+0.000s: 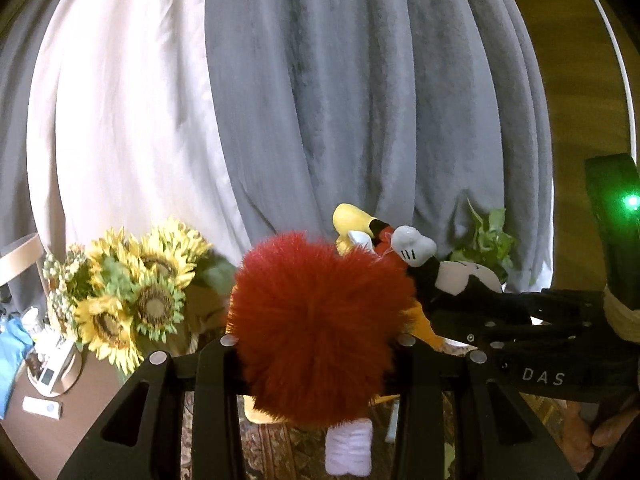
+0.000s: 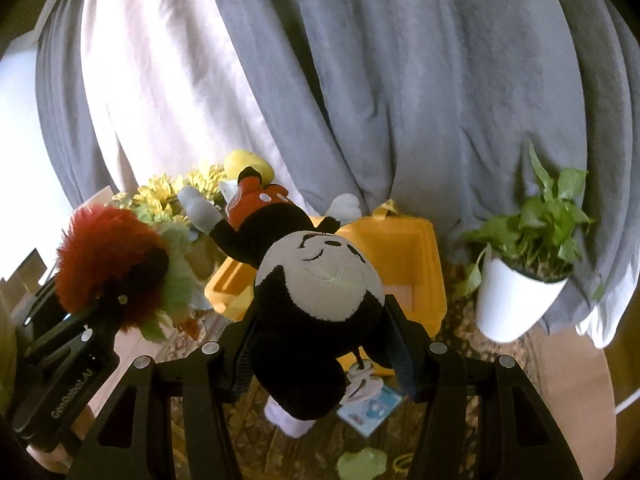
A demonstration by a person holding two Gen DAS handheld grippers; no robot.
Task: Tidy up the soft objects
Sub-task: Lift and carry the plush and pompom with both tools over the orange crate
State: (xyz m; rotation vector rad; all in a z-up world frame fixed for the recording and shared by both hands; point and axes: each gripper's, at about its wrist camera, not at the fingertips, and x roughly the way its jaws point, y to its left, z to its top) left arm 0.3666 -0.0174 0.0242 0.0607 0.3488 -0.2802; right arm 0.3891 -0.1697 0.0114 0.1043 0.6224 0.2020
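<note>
Both grippers are loaded: my right gripper (image 2: pixel 320 344) pinches the Mickey Mouse plush (image 2: pixel 316 280) by its head, body hanging upside down in the air above the yellow bin (image 2: pixel 420 264), while my left gripper (image 1: pixel 316 344) clamps the red fuzzy toy (image 1: pixel 320 324) between its fingers — held up in front of the grey curtain (image 1: pixel 360 100). Sunflowers (image 1: pixel 128 288) stand to the left, a potted plant (image 2: pixel 528 248) to the right, and a small green soft piece (image 2: pixel 362 464) lies on the patterned rug below.

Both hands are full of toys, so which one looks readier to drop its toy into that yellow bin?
Probably the right gripper: its mouse plush hangs directly before the yellow bin, while the left gripper holds the red fluffy toy off to the side.
</note>
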